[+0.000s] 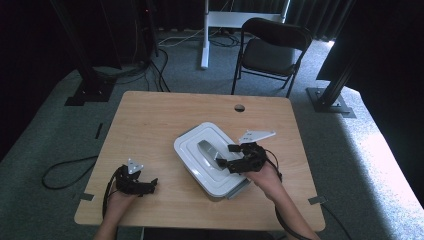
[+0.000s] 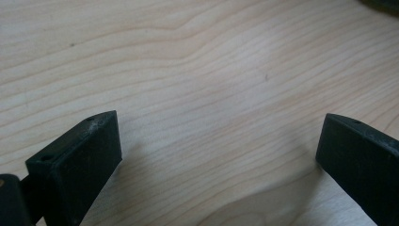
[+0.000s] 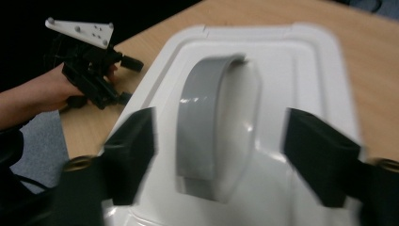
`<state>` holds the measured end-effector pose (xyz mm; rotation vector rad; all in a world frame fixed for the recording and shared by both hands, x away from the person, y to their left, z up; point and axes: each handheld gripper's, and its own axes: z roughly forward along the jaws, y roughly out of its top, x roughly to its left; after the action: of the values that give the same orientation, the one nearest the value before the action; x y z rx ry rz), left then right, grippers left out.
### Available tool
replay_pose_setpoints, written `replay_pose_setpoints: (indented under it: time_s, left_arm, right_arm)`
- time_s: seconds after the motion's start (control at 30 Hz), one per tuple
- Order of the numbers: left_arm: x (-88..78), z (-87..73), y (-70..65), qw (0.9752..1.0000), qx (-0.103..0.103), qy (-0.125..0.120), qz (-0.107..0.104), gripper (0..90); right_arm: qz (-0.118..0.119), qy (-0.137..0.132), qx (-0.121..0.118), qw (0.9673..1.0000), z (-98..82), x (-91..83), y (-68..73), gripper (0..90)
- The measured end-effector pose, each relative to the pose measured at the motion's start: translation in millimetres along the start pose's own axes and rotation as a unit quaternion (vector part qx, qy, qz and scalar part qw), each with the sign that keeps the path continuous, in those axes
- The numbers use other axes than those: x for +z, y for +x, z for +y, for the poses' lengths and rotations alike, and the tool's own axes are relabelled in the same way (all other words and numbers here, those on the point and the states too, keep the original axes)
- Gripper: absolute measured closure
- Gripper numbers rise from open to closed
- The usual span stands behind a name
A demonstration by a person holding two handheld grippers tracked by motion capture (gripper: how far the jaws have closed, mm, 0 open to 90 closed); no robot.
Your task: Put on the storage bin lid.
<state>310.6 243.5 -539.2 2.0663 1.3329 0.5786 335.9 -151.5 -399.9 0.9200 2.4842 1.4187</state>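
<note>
Squarely between the right gripper's spread fingers lies the grey handle, untouched

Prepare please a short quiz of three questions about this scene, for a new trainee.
1. True or false: the right gripper is shut on the grey handle.
2. Which surface is under the left gripper? A) bare wooden table B) white box C) carpet
3. Fill in: the grey handle sits on the lid of the white ____.

Key:
1. False. Its jaws stand wide open, one on each side of the handle, without touching it.
2. A. The wooden table lies between its open jaws.
3. box. The handle runs along the middle of the lid.
</note>
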Motion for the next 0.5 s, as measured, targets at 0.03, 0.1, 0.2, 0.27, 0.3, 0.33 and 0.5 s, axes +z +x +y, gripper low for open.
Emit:
replay_pose_setpoints:
  time_s: [0.03, 0.1, 0.2, 0.27, 0.3, 0.33, 0.5]
  left_arm:
    - [-0.9, 1.5, -0.8, 1.0, 0.0, -0.005, 0.001, 1.1]
    - [-3.9, 6.0, -4.5, 0.9998, -0.006, -0.016, 0.008, 1.2]
    - [-5.8, 11.0, -10.8, 0.9996, -0.014, -0.025, 0.004, 1.1]
    - [-5.2, 13.9, -15.9, 0.9995, -0.009, -0.029, 0.006, 1.1]
    - [-4.3, 15.0, -17.6, 0.9995, -0.009, -0.03, 0.008, 1.1]
    - [-3.2, 16.4, -20.0, 0.9995, -0.01, -0.031, 0.006, 1.1]
    - [2.3, 23.4, -33.6, 0.9991, -0.001, -0.042, 0.001, 1.1]
  right_arm:
    - [-0.006, -0.005, -0.004, 1.0, 1.9, -3.1, -3.0, 12.5]
    - [-0.033, -0.031, 0.007, 0.999, 4.4, -8.9, -10.5, 14.3]
    - [-0.082, -0.065, 0.004, 0.9945, 6.4, -15.8, -31.2, 13.0]
    - [-0.116, -0.074, 0.014, 0.9904, 4.6, -17.8, -48.0, 12.9]
    - [-0.133, -0.074, 0.026, 0.988, 2.4, -18.0, -57.5, 12.9]
    - [-0.148, -0.076, 0.031, 0.9855, 0.2, -17.4, -64.5, 12.9]
    - [-0.18, -0.056, 0.06, 0.9803, -22.1, -3.1, -102.5, 12.9]
